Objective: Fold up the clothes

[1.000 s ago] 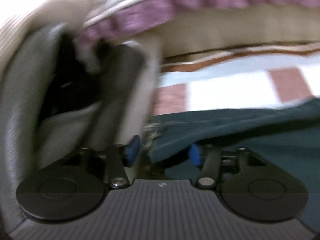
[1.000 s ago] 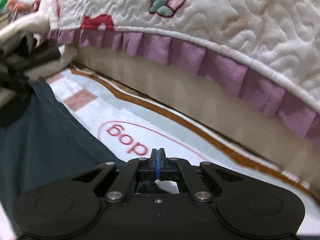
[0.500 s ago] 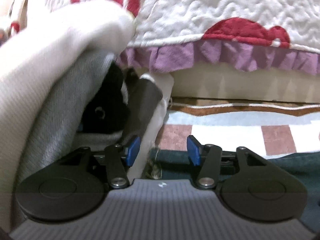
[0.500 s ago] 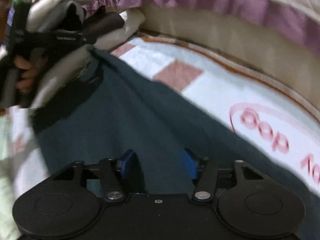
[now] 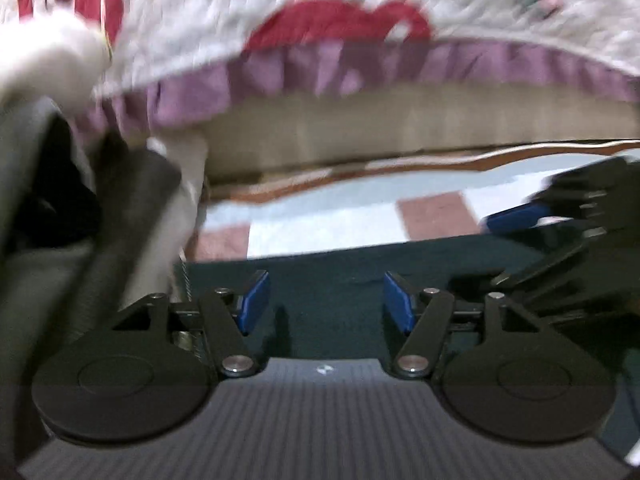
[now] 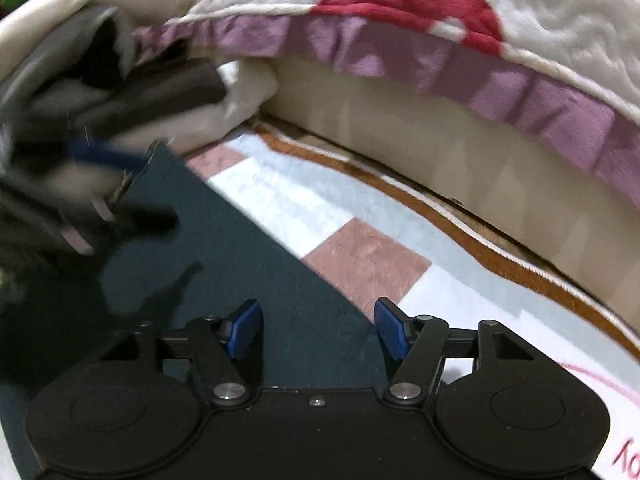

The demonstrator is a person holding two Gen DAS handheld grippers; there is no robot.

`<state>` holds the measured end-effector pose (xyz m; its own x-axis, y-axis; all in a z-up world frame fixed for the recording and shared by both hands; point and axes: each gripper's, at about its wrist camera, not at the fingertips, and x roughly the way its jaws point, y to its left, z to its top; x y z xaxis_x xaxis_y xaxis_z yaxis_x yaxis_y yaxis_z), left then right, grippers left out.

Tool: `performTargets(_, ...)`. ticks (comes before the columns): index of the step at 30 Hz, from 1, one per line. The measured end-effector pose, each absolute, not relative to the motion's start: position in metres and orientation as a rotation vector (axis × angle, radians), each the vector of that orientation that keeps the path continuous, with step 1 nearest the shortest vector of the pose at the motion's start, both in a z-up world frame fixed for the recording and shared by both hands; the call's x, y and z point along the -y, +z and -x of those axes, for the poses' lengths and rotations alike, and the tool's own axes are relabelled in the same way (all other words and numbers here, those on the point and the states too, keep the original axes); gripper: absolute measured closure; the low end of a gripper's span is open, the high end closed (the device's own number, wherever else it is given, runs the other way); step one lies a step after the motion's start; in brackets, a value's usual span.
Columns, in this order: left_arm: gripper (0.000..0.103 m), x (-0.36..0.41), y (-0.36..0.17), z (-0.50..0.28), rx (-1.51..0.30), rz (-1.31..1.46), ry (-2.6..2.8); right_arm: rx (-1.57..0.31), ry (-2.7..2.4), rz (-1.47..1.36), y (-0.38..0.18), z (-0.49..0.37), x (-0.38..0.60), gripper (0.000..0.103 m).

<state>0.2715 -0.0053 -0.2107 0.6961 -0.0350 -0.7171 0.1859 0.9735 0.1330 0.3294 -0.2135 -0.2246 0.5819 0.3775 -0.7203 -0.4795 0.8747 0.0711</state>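
1 dark teal garment (image 6: pixel 240 248), flat matte weave, is laid on a checked rug (image 6: pixel 360 256) w/ pink and pale-blue squares and a brown wavy border, just below a quilted bedspread (image 6: pixel 560 32) trimmed w/ a purple ruffle. Left gripper (image 5: pixel 326 304): jaws spread over the cloth, nothing pinched, 2 blue pads. Right gripper (image 6: pixel 318 330): jaws spread at the garment's straight edge, nothing held, 2 blue pads. Grey/cream clothes pile (image 6: pixel 80 60) is seen at the garment's far corner, motion-blurred.
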Motion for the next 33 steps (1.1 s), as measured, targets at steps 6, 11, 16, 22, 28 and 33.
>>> performTargets(6,0.016,-0.006,-0.23,-0.296,-0.866,-0.158,0.13,-0.804,0.441,-0.278,-0.186,-0.275,0.301,0.038)
performTargets(11,0.027,0.003,-0.208,-0.259,-0.834,-0.169,0.057,-0.735,0.406,-0.329,-0.18,-0.142,0.412,0.038)
performTargets(16,0.03,0.057,-0.184,-0.226,-0.786,-0.196,-0.082,-0.757,0.115,-0.19,-0.182,-0.078,0.511,0.039)
performTargets(22,0.032,0.168,-0.158,-0.209,-0.852,-0.248,-0.313,-0.641,-0.177,-0.548,-0.155,-0.046,0.63,0.038)
performTargets(28,0.032,0.291,-0.122,-0.174,-0.889,-0.522,-0.553,-0.637,-0.557,-0.768,-0.182,0.017,0.743,0.042)
performTargets(33,0.032,0.393,-0.092,-0.145,-0.906,-0.753,-0.754,-0.6,-0.56,-1.168,-0.227,0.047,0.789,0.044)
